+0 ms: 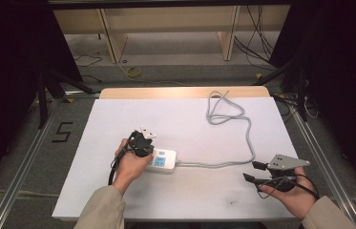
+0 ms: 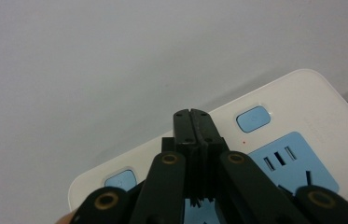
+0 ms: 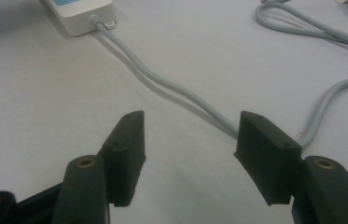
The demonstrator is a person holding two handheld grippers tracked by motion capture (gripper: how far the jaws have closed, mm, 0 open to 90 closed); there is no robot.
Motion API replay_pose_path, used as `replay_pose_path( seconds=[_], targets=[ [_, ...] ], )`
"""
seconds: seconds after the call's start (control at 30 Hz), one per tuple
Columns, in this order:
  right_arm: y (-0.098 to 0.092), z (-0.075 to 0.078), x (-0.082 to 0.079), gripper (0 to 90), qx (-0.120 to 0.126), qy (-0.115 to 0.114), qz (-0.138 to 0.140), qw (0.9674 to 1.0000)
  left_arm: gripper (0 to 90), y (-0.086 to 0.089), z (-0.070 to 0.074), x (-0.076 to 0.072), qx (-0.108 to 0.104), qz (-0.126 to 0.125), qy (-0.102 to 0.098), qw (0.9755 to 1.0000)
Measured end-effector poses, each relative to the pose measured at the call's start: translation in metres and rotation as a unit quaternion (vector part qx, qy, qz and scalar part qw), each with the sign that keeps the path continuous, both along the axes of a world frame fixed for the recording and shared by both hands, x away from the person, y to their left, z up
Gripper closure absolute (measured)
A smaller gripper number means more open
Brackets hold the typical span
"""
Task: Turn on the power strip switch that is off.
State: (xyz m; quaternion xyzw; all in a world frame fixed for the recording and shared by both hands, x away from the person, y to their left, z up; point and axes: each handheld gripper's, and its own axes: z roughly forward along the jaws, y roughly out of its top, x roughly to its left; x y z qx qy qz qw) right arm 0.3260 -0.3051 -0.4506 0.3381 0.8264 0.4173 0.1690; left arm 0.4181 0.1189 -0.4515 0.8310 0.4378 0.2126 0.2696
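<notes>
A white power strip [image 1: 165, 162] with blue socket panels lies on the white board, left of centre. My left gripper [image 1: 148, 150] is held over its left end with the jaws pressed together and nothing between them. In the left gripper view the shut tips [image 2: 193, 117] sit above the power strip [image 2: 297, 100], between two blue buttons [image 2: 253, 117]; whether they touch the strip I cannot tell. My right gripper [image 1: 254, 171] rests low at the front right, open and empty. In its own view the right gripper [image 3: 190, 137] points at the grey cable [image 3: 162, 84].
The grey cable [image 1: 233, 162] runs right from the strip, then curves back to a loose loop [image 1: 223, 113] at the board's far edge. The white board [image 1: 118, 109] covers the table. Dark stands and wooden shelving stand beyond.
</notes>
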Motion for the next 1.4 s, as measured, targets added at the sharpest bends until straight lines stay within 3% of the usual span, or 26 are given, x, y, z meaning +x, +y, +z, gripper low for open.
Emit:
replay_pose_path(
  seconds=[0.9, 1.4],
  targets=[
    [0.0003, -0.0002, 0.0001, 42.4, -0.001, 0.0, 0.001, 1.0, 89.9, 0.0017, 0.0007, 0.0017, -0.007, 0.007, 0.009, 0.9999],
    [0.0, -0.0001, -0.0001, 42.4, -0.003, 0.001, 0.002, 1.0, 89.9, 0.0012, 0.002, 0.002, 0.001, 0.005, 0.015, 0.9999]
  ],
)
